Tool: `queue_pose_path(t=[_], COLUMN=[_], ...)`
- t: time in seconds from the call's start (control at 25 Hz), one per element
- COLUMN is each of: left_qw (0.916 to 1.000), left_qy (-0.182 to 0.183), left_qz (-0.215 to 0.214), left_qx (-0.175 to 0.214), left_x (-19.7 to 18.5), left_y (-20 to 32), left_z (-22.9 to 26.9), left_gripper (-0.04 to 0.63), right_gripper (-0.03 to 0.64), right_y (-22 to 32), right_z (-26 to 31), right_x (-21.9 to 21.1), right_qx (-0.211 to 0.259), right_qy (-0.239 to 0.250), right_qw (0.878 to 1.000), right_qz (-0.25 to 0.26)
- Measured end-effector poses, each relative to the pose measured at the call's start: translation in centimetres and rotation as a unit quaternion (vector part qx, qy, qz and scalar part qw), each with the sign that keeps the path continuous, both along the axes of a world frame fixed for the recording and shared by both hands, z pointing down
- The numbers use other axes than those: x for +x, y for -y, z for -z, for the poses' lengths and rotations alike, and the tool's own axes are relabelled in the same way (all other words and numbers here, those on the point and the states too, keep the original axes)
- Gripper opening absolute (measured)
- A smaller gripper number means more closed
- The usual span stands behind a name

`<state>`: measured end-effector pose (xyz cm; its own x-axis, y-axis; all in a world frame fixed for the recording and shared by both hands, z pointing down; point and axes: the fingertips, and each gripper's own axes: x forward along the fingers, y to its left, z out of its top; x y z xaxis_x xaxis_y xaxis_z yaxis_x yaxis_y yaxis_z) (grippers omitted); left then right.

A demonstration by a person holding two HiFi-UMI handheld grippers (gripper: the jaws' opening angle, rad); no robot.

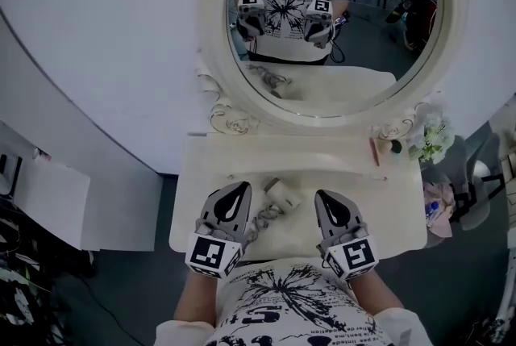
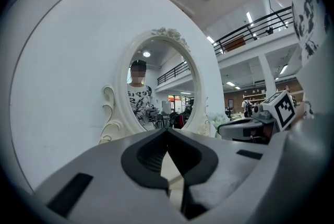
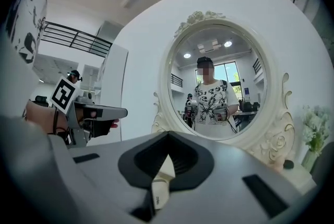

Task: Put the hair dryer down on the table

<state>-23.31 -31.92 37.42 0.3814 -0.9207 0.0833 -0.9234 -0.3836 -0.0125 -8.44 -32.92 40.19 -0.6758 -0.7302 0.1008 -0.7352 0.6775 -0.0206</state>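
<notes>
In the head view a white hair dryer lies on the white dressing table, its pale cord curling toward the near edge. It rests between my two grippers and neither one holds it. My left gripper sits just left of the dryer, jaws shut and empty. My right gripper sits just right of it, jaws also shut. In the left gripper view the left gripper has its tips meeting. In the right gripper view the right gripper is closed too, with a white shape showing through the slot under the tips.
A round ornate mirror stands at the back of the table and reflects the person and both grippers. White flowers and a small pink item sit at the back right. A white cabinet stands to the left.
</notes>
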Motion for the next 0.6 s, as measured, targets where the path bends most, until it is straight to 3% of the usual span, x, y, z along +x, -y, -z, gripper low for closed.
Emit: queue_pose_path(t=[0.6], left_qw=[0.9998], left_qy=[0.0], left_qz=[-0.005], left_qx=[-0.019], left_x=[0.49], left_y=[-0.2], left_z=[-0.76], left_gripper=[0.021], right_gripper=[0.017], right_y=[-0.28], right_z=[-0.9], right_x=[0.1], right_qx=[-0.019], right_qy=[0.001], right_qw=[1.0], right_qz=[-0.002])
